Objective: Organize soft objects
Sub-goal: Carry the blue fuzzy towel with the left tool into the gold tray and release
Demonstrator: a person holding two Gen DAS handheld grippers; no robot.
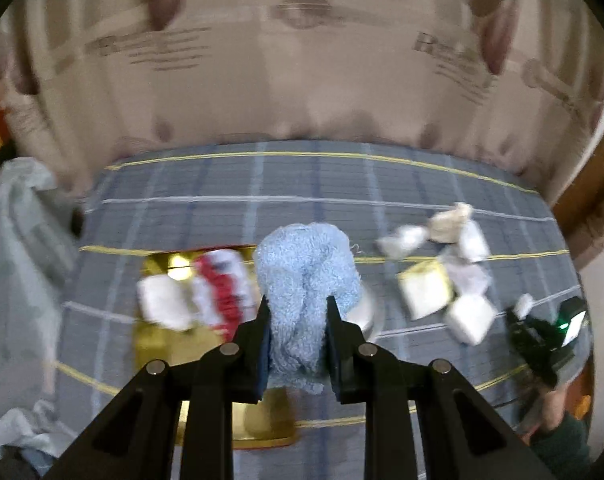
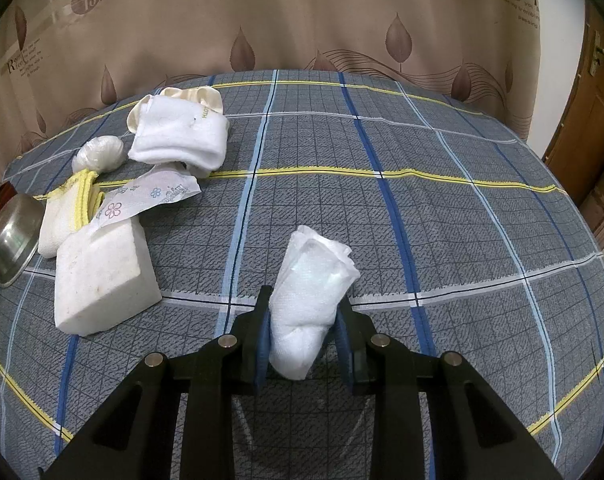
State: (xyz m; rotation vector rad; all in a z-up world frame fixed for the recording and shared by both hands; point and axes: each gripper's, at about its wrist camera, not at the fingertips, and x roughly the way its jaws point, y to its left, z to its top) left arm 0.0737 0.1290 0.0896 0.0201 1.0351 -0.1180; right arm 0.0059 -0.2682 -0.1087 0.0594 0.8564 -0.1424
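Note:
My left gripper (image 1: 298, 312) is shut on a fluffy light-blue towel (image 1: 307, 276) and holds it above a gold tray (image 1: 158, 268). On the tray lie a white cloth (image 1: 162, 304) and a red-and-white cloth (image 1: 222, 284). My right gripper (image 2: 303, 320) is shut on a rolled white cloth (image 2: 309, 296), held above the checked bedspread (image 2: 421, 200). A pile of soft items lies to its left: a white foam block (image 2: 102, 276), a folded white towel (image 2: 178, 132), a yellow-edged cloth (image 2: 68, 208), a tissue packet (image 2: 150, 196) and a wrapped white ball (image 2: 100, 154).
A steel bowl (image 2: 10, 240) sits at the left edge of the right wrist view, upside down. A brown leaf-print curtain (image 2: 302, 12) hangs behind the bed. A wooden door (image 2: 589, 120) is at the right. The other gripper (image 1: 541, 328) shows at the right of the left wrist view.

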